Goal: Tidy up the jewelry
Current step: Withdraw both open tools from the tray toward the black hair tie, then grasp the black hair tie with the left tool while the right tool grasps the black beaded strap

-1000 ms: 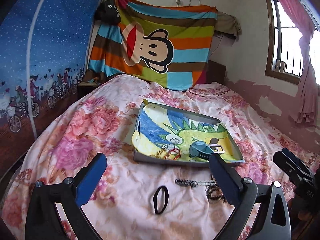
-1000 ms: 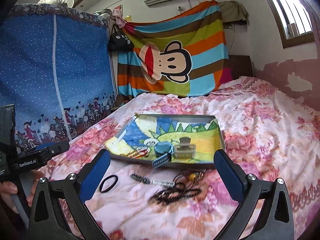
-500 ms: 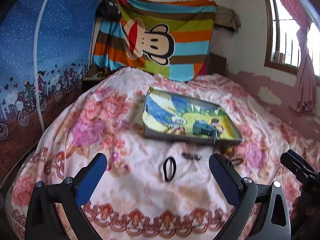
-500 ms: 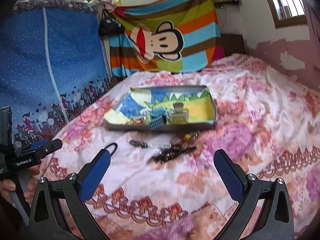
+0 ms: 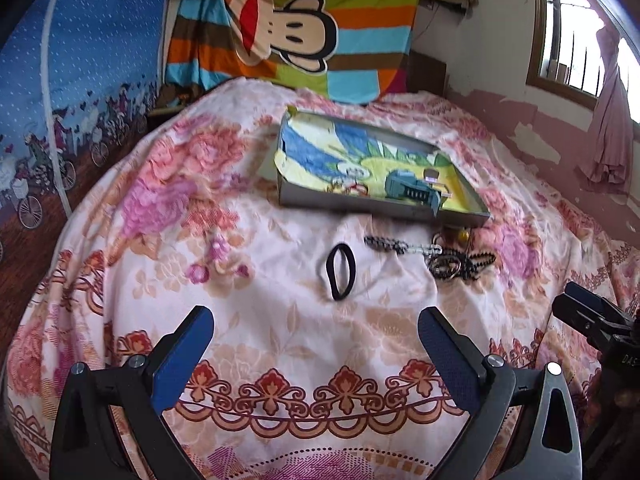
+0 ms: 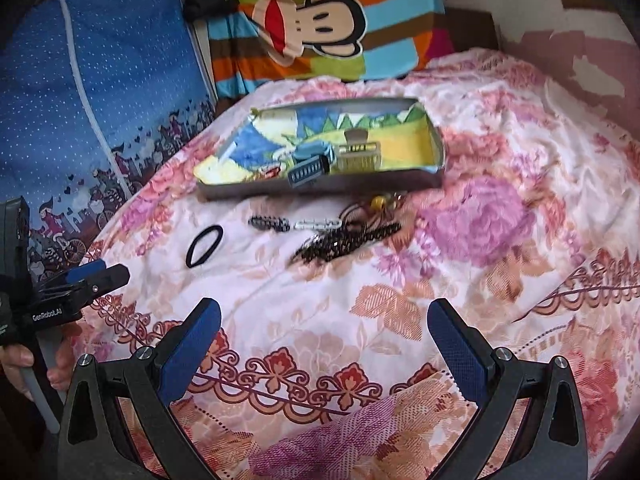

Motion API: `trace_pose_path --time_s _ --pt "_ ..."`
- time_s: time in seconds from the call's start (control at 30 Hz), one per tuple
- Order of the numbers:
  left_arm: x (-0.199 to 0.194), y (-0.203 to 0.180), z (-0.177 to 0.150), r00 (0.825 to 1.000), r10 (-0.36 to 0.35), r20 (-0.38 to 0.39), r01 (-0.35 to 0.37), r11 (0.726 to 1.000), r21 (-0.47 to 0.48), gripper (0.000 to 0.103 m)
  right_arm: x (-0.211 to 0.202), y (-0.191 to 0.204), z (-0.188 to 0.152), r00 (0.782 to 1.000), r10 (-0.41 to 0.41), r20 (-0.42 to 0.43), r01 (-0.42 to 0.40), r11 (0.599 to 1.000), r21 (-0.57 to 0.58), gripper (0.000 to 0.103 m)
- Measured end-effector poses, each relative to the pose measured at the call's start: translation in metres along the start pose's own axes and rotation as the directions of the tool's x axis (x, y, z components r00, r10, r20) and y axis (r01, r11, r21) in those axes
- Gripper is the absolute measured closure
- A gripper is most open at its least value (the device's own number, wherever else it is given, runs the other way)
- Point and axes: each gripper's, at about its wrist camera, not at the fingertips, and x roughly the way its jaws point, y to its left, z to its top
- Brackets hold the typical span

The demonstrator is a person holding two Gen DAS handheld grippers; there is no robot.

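Note:
A shallow grey tray [image 5: 352,204] [image 6: 320,186] lined with a cartoon print lies on the floral bed; a blue hair claw [image 5: 408,188] [image 6: 310,164], a pale clip [image 6: 358,156] and a small red-gold piece [image 5: 348,189] rest inside. On the sheet before the tray lie a black hair tie [image 5: 341,271] [image 6: 205,245], a black-and-clear bracelet [image 5: 400,245] [image 6: 294,223] and a tangle of dark beads [image 5: 460,264] [image 6: 346,240]. My left gripper [image 5: 316,338] and right gripper [image 6: 324,328] both hover open and empty near the bed's near edge, well short of the jewelry.
The floral bedspread [image 5: 200,208] covers the whole bed. A striped monkey blanket [image 5: 292,32] hangs at the head, a blue patterned curtain [image 6: 92,92] runs along the left, and a window [image 5: 580,28] sits at right. A hand [image 6: 24,364] holds the left gripper's handle.
Both grippers have pulled back from the tray toward the foot of the bed, so the tray and jewelry now appear farther away. Both stay open and empty.

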Motion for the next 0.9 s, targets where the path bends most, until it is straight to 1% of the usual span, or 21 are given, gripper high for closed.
trace_pose_path --time_s 0.1,0.23,0.47,0.6,0.67,0.73,0.77,0.8,0.83,0.87,0.9 --pt "0.01 -0.001 0.001 0.999 -0.004 -0.037 0.004 1.0 0.007 0.0 0.009 0.0 0.001 0.999 0.026 -0.033 -0.026 1.0 -0.002 0.001" --pt "0.022 -0.004 0.005 0.998 -0.011 -0.068 0.013 1.0 0.02 0.0 0.019 0.0 0.008 0.998 0.043 -0.051 -0.044 0.999 -0.02 0.001" --pt "0.048 -0.003 0.016 0.993 -0.008 -0.116 0.014 0.999 0.045 0.0 0.037 0.007 0.035 0.996 0.087 -0.019 -0.089 0.992 -0.092 0.002" --pt "0.061 0.001 0.024 0.991 -0.026 -0.133 0.03 0.999 0.032 0.001 0.054 0.017 0.052 0.991 0.133 -0.019 -0.134 0.982 -0.134 0.003" --pt "0.065 0.002 0.028 0.99 -0.043 -0.137 0.045 0.999 0.014 0.007 0.064 0.021 0.058 0.988 0.153 -0.035 -0.157 0.978 -0.141 0.013" --pt "0.07 0.004 0.032 0.987 -0.064 -0.147 0.064 0.998 -0.005 0.018 0.076 0.026 0.062 0.985 0.163 -0.058 -0.17 0.973 -0.157 0.02" --pt "0.073 0.004 0.033 0.985 -0.075 -0.153 0.074 0.997 -0.012 0.02 0.082 0.029 0.063 0.984 0.166 -0.069 -0.175 0.97 -0.167 0.023" --pt "0.076 0.004 0.034 0.984 -0.082 -0.16 0.08 0.997 -0.016 0.025 0.087 0.032 0.064 0.982 0.169 -0.083 -0.181 0.967 -0.177 0.026" --pt "0.078 0.004 0.034 0.982 -0.089 -0.168 0.087 0.996 -0.02 0.03 0.092 0.034 0.065 0.98 0.171 -0.096 -0.187 0.965 -0.186 0.032" --pt "0.082 0.003 0.035 0.978 -0.1 -0.181 0.098 0.995 -0.022 0.033 0.097 0.036 0.065 0.979 0.171 -0.108 -0.189 0.962 -0.196 0.038" --pt "0.085 0.003 0.035 0.976 -0.104 -0.189 0.102 0.995 -0.02 0.038 0.102 0.039 0.066 0.978 0.17 -0.121 -0.192 0.959 -0.208 0.042"
